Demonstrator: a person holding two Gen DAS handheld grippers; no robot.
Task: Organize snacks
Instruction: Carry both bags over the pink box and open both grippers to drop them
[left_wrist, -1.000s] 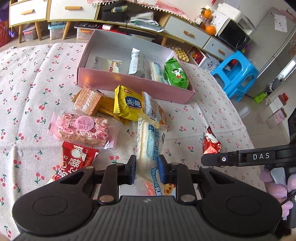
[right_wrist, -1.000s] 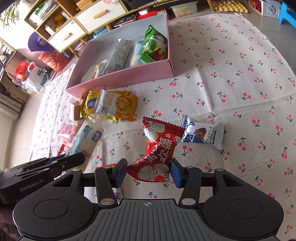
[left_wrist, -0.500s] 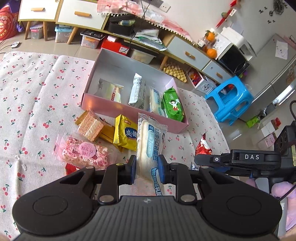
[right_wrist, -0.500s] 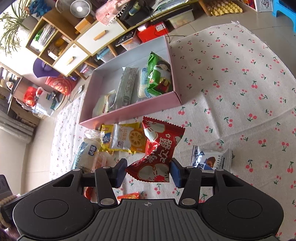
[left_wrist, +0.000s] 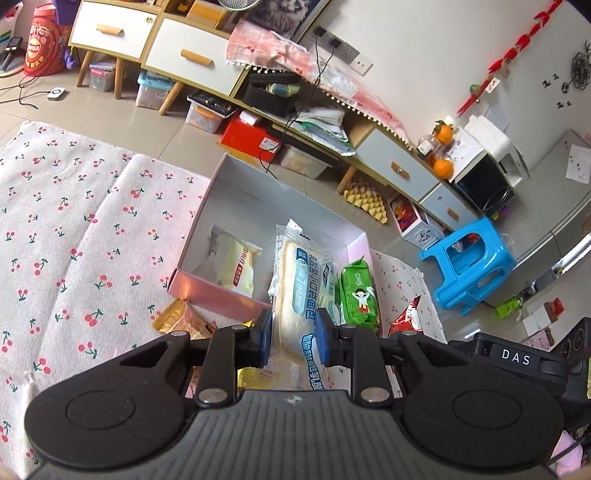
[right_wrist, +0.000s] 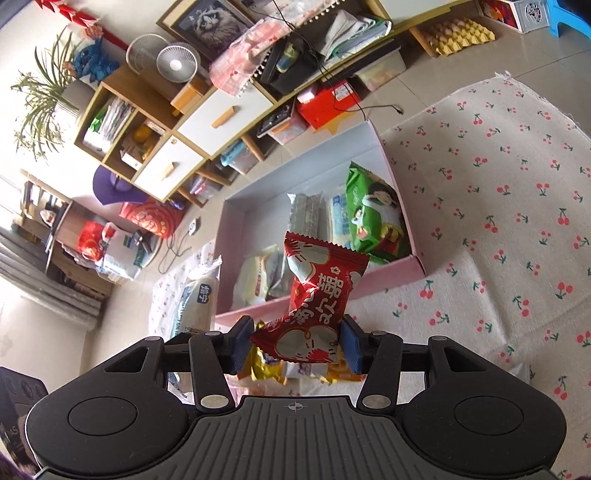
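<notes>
Left wrist view: left gripper (left_wrist: 291, 343) clamped on the long bread pack (left_wrist: 295, 295), hanging over the near edge of the pink box (left_wrist: 218, 291). Best lowered flat into the gap beside the green pack (left_wrist: 358, 299).

Right wrist view: right gripper (right_wrist: 295, 345) pinching the red candy bag (right_wrist: 317, 295) above the box's near wall (right_wrist: 384, 278). Better carried further in before letting go.

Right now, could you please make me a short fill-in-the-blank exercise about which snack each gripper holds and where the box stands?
1. The left gripper is shut on a long ____ bread packet.
2. The right gripper is shut on a ____ snack packet.
3. The green packet lies inside the ____ box.
4. The box stands on a cloth printed with ____.

Missing words: white; red; pink; cherries
</notes>
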